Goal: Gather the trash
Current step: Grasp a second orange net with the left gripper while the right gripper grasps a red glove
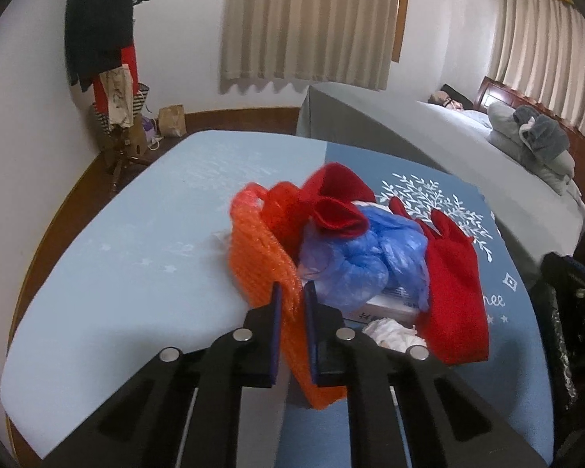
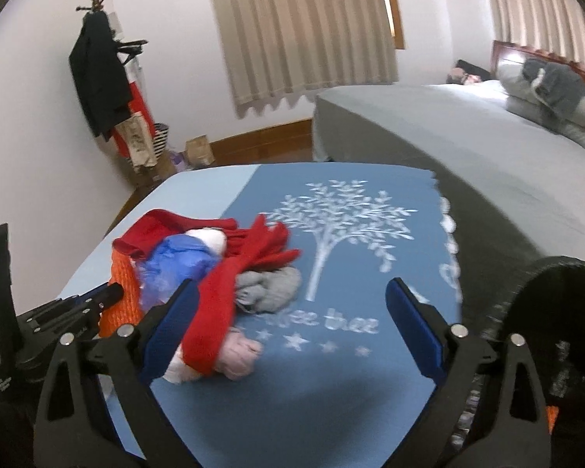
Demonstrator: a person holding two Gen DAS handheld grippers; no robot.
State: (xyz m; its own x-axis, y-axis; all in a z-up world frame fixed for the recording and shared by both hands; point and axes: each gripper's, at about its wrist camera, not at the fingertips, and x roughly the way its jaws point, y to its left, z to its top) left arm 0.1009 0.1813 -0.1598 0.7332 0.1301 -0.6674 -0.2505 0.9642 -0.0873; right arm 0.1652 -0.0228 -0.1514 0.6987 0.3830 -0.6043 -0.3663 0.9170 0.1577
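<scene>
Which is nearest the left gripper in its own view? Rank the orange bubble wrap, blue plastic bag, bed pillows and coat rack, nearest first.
1. Orange bubble wrap: clamped between the left gripper fingers.
2. Blue plastic bag: just right of the fingertips, on the pile.
3. Bed pillows and coat rack: both far off, pillows at right, rack at left; too close to call.

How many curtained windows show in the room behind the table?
2: one curtain on the wall facing the table, another curtain above the bed's headboard. Others may lie outside the views.
</scene>
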